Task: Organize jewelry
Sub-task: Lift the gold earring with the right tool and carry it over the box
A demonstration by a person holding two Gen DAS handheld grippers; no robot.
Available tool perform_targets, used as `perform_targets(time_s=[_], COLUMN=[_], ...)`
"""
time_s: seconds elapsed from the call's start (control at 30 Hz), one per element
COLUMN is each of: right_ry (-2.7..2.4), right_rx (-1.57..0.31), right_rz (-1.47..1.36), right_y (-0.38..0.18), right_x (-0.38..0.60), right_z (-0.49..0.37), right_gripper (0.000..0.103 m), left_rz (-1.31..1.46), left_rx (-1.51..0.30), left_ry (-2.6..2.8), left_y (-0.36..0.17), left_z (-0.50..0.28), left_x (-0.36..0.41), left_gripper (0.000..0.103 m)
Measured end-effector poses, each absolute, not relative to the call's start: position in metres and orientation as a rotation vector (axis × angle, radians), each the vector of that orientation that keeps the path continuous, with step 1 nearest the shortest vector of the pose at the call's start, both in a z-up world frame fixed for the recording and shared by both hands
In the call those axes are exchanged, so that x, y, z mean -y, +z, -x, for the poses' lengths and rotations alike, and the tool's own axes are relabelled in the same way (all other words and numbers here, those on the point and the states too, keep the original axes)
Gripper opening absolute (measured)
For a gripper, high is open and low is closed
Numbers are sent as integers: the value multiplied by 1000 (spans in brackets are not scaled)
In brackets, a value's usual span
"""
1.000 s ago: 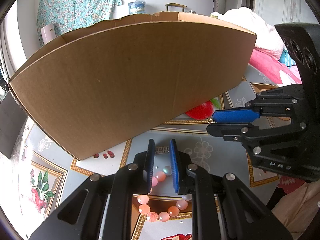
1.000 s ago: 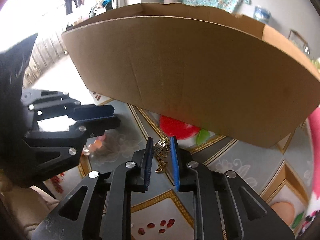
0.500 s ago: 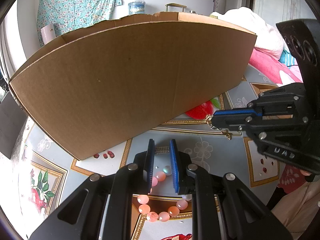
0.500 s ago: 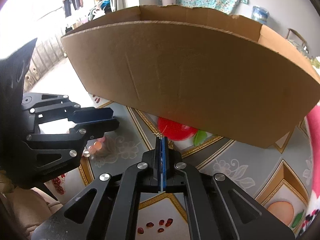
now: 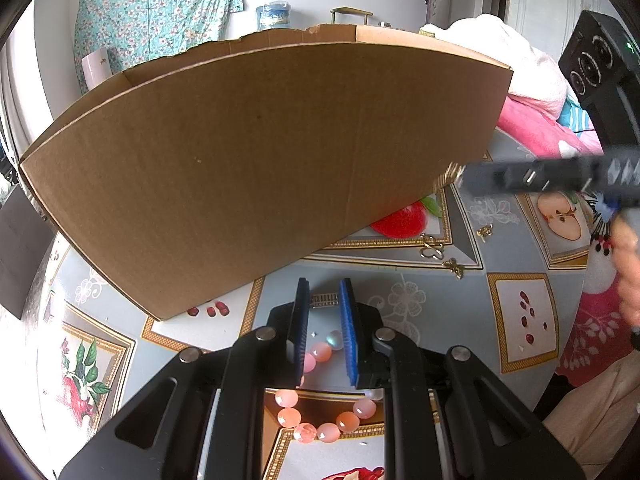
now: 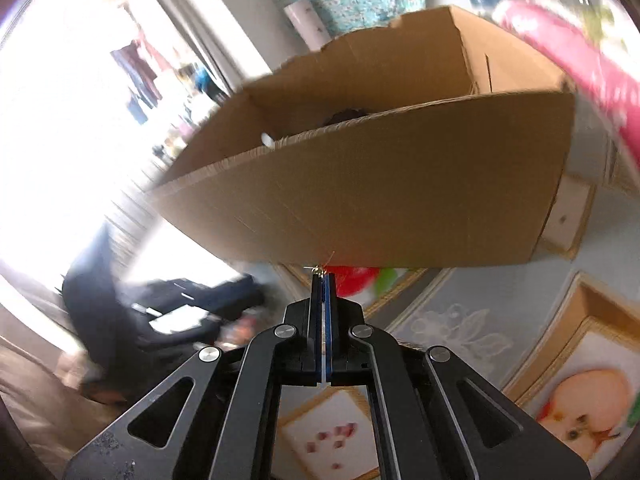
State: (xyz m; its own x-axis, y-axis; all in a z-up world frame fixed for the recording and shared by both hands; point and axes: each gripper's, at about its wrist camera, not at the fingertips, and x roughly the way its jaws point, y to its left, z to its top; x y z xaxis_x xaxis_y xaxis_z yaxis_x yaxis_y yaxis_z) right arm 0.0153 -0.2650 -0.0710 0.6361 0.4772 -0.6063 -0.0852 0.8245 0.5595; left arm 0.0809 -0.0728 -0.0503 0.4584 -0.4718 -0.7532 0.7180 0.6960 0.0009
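- Jewelry sorting looks partly done: a tall open cardboard box (image 5: 256, 160) stands on the patterned tablecloth (image 5: 404, 300), and several pieces lie loose in front of it.
- Right gripper (image 6: 323, 276), fingers pressed fully together, pinches a small gold trinket (image 6: 320, 269) at its very tips, raised in front of the box's near wall and not yet over the rim.
- Left gripper (image 5: 324, 336) hangs low over a pink bead bracelet (image 5: 320, 420). Its blue pads are nearly closed with some beads between them; whether they actually pinch the beads cannot be told.
- Left to do, by my reading: both of those pieces, plus the gold clasp (image 5: 432, 250), a butterfly charm (image 5: 454, 267) and another small gold bit (image 5: 486, 231) near the box's right corner.
- Box contents are mostly hidden; only a dark shape shows inside.
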Motion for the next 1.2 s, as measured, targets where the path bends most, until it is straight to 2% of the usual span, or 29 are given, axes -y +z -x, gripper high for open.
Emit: perform_targets(time_s=[0.13, 0.23, 0.37, 0.47, 0.53, 0.73, 1.0, 1.2], right_ry=[175, 273, 304, 169, 163, 279, 288, 289], right_rx=[-962, -919, -859, -1021, -1072, -935, -937, -913], right_rz=[-307, -429, -366, -287, -354, -402, -500, -499], right_y=[-83, -70, -42, -75, -90, -56, -76, -70], right_x=[256, 256, 245, 250, 255, 249, 266, 262], right_z=[-24, -22, -18, -25, -24, -21, -25, -22], right_gripper=[0, 0, 0, 0, 0, 0, 0, 0], left_rz=[-340, -341, -342, -339, -338, -340, -339, -307], left_rx=[-805, -805, -803, -802, -801, -800, -790, -803], left_ry=[-749, -747, -746, -746, -747, -749, -752, -767], left_y=[-50, -50, -51, -51, -51, -51, -51, -51], left_z=[-80, -81, -79, -80, -80, -79, -78, -80], left_x=[73, 74, 73, 73, 72, 72, 72, 67], left_gripper=[15, 15, 15, 15, 15, 15, 15, 12])
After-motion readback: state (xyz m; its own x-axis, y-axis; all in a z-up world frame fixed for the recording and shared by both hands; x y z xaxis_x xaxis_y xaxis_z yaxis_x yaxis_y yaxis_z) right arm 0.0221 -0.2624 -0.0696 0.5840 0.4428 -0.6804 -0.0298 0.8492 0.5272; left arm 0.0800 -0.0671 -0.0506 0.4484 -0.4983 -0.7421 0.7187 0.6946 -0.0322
